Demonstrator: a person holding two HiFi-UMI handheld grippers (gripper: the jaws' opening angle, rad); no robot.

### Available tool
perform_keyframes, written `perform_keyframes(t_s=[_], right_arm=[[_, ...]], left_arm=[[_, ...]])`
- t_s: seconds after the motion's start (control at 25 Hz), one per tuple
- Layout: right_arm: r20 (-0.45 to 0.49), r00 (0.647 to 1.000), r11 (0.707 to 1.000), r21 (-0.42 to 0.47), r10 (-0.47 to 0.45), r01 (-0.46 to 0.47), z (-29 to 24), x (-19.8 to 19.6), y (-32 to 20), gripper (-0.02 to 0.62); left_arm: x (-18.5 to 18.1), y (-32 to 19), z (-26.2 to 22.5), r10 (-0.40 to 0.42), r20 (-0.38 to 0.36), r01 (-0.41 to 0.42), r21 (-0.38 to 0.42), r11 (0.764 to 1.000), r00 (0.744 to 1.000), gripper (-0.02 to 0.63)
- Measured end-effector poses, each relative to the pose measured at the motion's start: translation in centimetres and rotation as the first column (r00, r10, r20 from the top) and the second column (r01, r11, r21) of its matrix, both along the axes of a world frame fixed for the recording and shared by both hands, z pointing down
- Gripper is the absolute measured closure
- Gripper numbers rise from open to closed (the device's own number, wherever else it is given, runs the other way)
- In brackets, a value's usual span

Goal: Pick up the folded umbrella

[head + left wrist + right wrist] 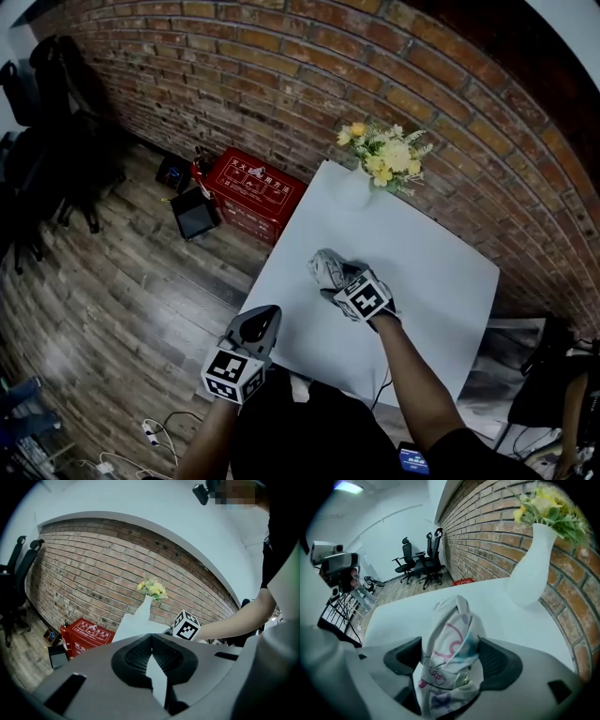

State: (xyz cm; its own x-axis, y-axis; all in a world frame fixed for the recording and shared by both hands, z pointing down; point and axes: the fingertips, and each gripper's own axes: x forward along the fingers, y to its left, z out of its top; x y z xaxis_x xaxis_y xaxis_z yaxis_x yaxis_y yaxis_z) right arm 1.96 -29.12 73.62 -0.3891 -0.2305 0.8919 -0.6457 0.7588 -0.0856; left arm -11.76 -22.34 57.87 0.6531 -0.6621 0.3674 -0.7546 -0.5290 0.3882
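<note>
Overall, a brick wall (pixel 281 75) backs a white table (pixel 441 272). A white vase (pixel 354 187) holding yellow flowers (pixel 384 155) stands at the table's far corner.

The folded umbrella (pixel 325 269) lies near the middle of the table, somewhat toward its left edge and well apart from the vase. It is a short bundle wrapped in pale printed fabric, with loose folds at both ends.

The right gripper (pixel 451 645) points steeply down over the umbrella. Its jaws stand wide apart, one on each side of the bundle. The fabric lies close against the inner faces, with no squeeze visible.

The left gripper (pixel 151 637) is at the table's near left corner. Its jaws are together, with nothing between them.

Handling assessment:
- The umbrella is probably light.
- The fabric wrap is soft and likely to slide over the stiff core inside.
- Take hold across the thick middle of the bundle, where the folds are tight.
- Avoid the loose end folds. A grip there would likely catch cloth only and let the bundle sag or slip.
</note>
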Motion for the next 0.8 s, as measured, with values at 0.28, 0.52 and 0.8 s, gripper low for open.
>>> perform_keyframes(t_s=[0.28, 0.52, 0.8], right_arm=[[0.006, 1.000, 0.999, -0.032, 0.002, -0.001, 0.7, -0.2, 0.1, 0.239], [-0.017, 1.000, 1.000, -0.018, -0.016, 0.016, 1.3, -0.2, 0.3, 0.244], [-0.003, 1.000, 1.000, -0.006, -0.003, 0.003, 0.9, -0.2, 0.5, 0.304]], left_arm=[[-0.3, -0.4, 0.3, -0.006, -0.003, 0.006, -0.011, 1.000, 1.000, 0.592], [-0.3, -0.3, 0.5, -0.017, -0.004, 0.017, -0.014, 1.000, 1.000, 0.592], [-0.4, 0.4, 0.3, -0.031, 0.007, 0.031, -0.013, 0.999, 1.000, 0.592]])
